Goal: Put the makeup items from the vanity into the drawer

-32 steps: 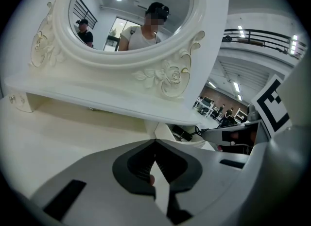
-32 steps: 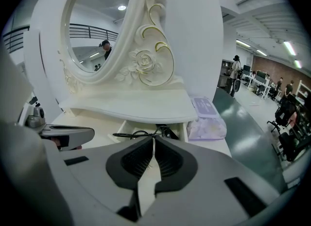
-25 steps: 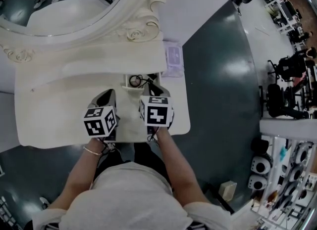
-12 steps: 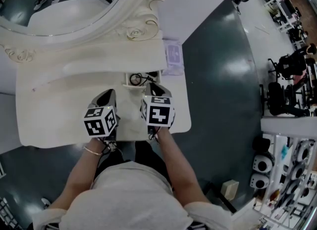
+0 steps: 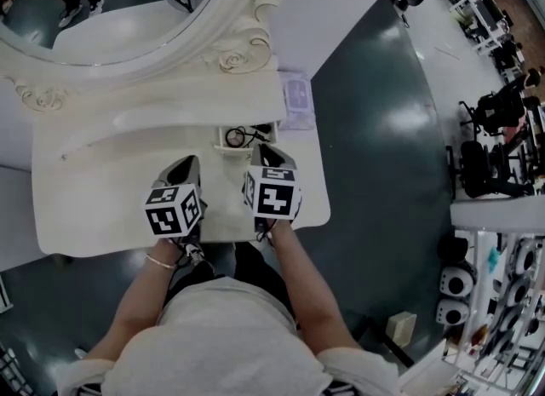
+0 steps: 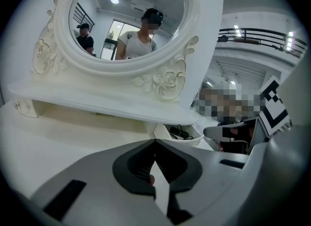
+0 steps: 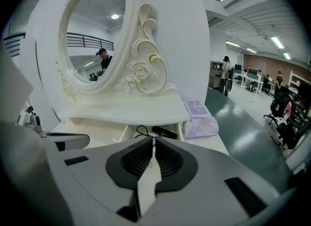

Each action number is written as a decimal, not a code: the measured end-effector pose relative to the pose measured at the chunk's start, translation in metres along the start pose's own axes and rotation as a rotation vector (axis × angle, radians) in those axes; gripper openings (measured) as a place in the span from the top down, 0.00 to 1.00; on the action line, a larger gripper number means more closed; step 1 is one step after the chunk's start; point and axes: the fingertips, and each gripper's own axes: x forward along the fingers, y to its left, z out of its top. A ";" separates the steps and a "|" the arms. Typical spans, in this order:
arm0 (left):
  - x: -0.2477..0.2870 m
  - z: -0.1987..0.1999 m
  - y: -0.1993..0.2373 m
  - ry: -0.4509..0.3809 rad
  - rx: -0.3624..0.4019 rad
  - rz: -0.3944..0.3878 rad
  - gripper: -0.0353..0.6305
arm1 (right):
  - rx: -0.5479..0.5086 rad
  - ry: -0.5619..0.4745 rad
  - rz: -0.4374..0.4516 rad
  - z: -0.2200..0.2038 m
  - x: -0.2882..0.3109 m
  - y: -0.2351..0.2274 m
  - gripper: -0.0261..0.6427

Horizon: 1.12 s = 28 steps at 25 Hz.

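Flooring of dark grey-green (image 5: 383,130) spreads round a white vanity whose counter (image 5: 102,207) fills the middle of the head view; an oval mirror (image 5: 102,2) in a carved, scrolled frame stands at its back, and in the left gripper view the mirror (image 6: 131,21) reflects a person in a pale top; below the mirror runs a curved shelf (image 5: 170,100); the person stands at the front edge of the counter with a tool in each hand, side by side and near each other, both pointing toward the mirror and tilted downward; the left tongs (image 5: 189,161) hang over the counter in front of the shelf, and their own camera shows the left tongs (image 6: 155,142) with tips pressed together and nothing clamped; the right tongs (image 5: 262,149) point at the drawer, and the right tongs (image 7: 153,140) likewise stand together and empty, only a thin slit between the pads; each tool carries a marker cube (image 5: 174,209) at its rear; a lilac packet (image 5: 298,96) lies at the right end of the counter, just beside the shelf's end; the small drawer (image 5: 220,140) stands pulled out beneath the shelf, just ahead of the right tongs; inside it lie a black tube (image 7: 163,132) and a black loop of cord (image 7: 141,131), close together.
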 end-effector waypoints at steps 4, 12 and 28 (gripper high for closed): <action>-0.006 0.002 -0.001 -0.014 0.015 -0.007 0.94 | 0.008 -0.018 -0.007 0.001 -0.005 0.002 0.92; -0.023 0.009 -0.001 -0.043 0.040 -0.018 0.94 | 0.022 -0.070 -0.015 0.007 -0.024 0.009 0.92; -0.059 0.019 -0.001 -0.070 0.094 -0.107 0.94 | 0.123 -0.136 -0.062 -0.020 -0.077 0.028 0.92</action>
